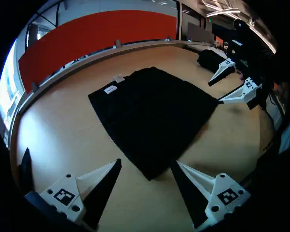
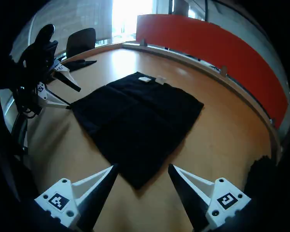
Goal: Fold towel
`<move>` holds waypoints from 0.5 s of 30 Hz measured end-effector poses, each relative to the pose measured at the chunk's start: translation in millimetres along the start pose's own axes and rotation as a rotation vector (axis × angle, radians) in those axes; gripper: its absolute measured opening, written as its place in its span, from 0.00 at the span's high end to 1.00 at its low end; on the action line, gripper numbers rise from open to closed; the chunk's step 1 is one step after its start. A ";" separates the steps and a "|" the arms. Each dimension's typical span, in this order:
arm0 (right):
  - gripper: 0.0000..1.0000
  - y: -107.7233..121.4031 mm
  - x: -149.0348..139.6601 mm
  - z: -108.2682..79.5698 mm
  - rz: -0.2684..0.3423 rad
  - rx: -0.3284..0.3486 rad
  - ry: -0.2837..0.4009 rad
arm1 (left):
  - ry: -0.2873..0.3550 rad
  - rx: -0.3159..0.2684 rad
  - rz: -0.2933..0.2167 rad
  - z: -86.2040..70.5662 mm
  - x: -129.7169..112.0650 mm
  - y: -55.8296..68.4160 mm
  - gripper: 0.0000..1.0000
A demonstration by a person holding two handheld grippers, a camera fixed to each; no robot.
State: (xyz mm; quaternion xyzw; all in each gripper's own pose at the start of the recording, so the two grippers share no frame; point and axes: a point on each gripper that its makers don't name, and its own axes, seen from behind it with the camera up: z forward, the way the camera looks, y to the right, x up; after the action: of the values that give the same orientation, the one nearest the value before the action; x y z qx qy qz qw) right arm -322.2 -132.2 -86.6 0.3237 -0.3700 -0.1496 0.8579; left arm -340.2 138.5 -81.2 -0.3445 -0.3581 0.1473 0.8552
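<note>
The black towel (image 1: 152, 116) lies flat on the wooden tabletop (image 1: 67, 127), turned like a diamond. In the left gripper view one corner points near, between the fingers of the left tool (image 1: 145, 160), which is spread wide and holds nothing. In the right gripper view another corner points near, between the fingers of the right tool (image 2: 143, 165), which is also wide and empty. The towel's sides look about equal, so I cannot tell its long axis. Two white labels (image 2: 145, 79) sit at its far edge.
</note>
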 end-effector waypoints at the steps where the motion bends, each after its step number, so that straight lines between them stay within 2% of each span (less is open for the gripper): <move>1: 0.00 0.0 -2.1 0.7 0.001 0.002 -0.005 | -0.005 -0.004 -0.001 1.1 -1.8 0.9 0.06; 10: 0.01 0.2 -12.8 5.2 -0.006 0.019 -0.037 | -0.049 -0.019 0.009 9.4 -12.3 6.6 0.07; 15: 0.10 -3.3 -17.6 4.8 -0.014 0.044 -0.056 | -0.062 -0.024 0.009 12.2 -13.4 7.6 0.07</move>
State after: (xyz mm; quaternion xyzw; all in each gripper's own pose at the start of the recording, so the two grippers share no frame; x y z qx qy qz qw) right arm -337.8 -128.1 -95.7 0.3407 -0.3947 -0.1566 0.8389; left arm -358.3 143.2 -87.1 -0.3517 -0.3845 0.1573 0.8389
